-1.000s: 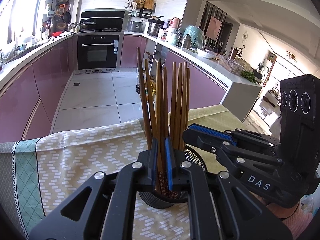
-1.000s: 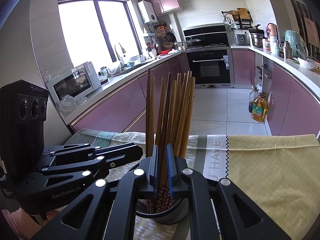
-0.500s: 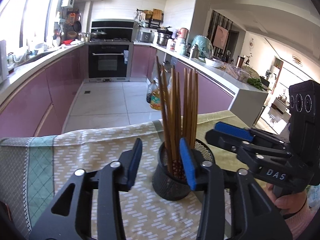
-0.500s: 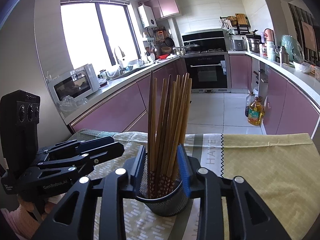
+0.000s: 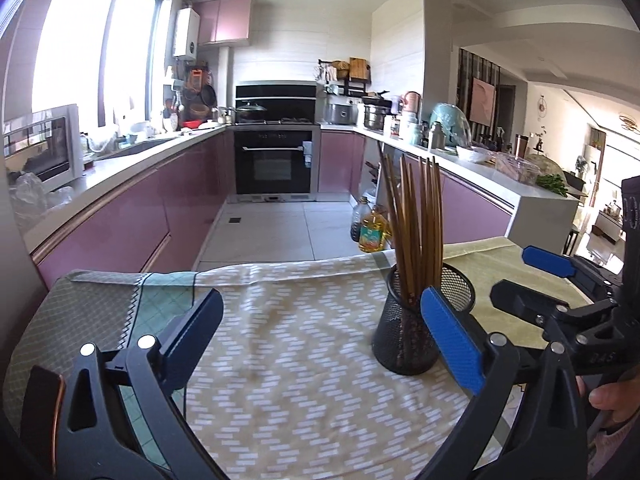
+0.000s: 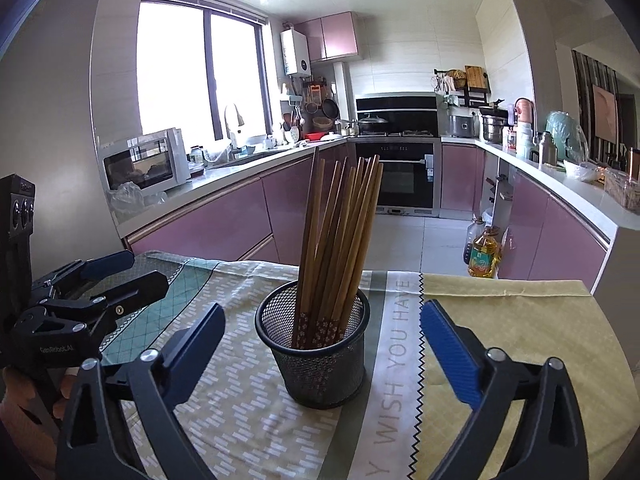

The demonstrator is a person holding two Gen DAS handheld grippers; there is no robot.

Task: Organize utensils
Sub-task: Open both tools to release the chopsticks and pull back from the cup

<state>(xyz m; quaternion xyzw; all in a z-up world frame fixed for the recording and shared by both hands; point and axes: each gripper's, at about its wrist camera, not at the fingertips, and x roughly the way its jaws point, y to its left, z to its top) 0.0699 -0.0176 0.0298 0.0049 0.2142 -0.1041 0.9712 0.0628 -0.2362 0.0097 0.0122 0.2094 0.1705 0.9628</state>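
Right wrist view: right gripper and left gripper are standing with fingers just spread wide apart, freeing chopsticks now resting bundled in the mesh cup between the right fingers.

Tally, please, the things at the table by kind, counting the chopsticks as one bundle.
Mesh holder: 1
Chopstick bundle: 1
Tablecloth: 1
Grippers: 2, the left gripper and the right gripper, both open
Total: 5
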